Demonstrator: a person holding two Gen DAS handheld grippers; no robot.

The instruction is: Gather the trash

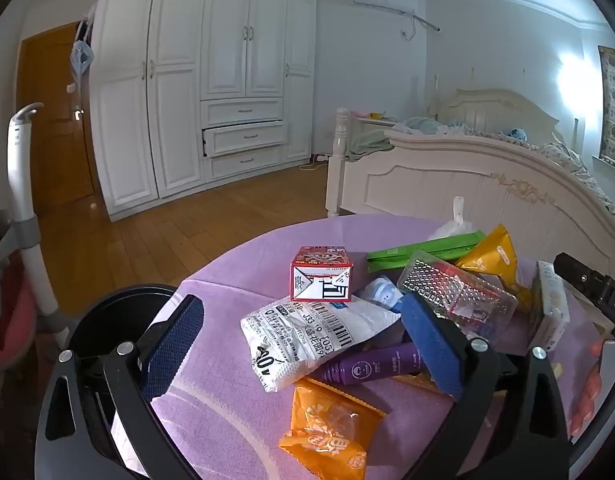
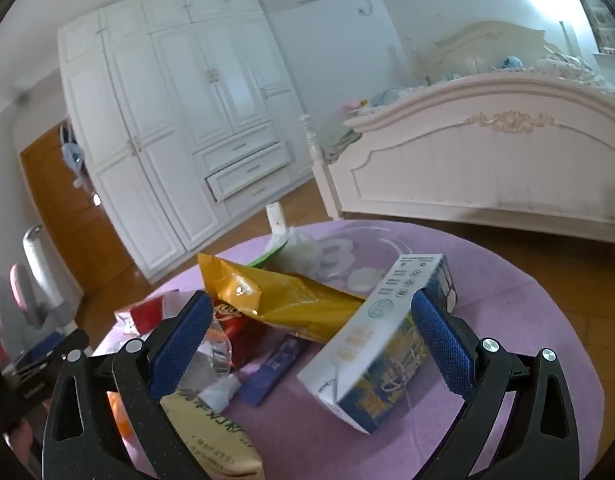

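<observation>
Both grippers, left gripper [image 1: 303, 344] and right gripper [image 2: 311, 344], are spread wide, grasping nothing. Nearest my right one, the milk carton [image 2: 381, 344] lies on the purple table [image 2: 527, 280], long axis running away rightward, beside the far pad.

A home bedroom: cream carved bed [image 1: 467, 176], white built-in wardrobe [image 1: 203, 80], wooden floor [image 1: 167, 232].

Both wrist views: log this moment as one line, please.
phase: pre-grasp | left gripper: open over white pouch | right gripper: open by carton | bin: table edge
</observation>
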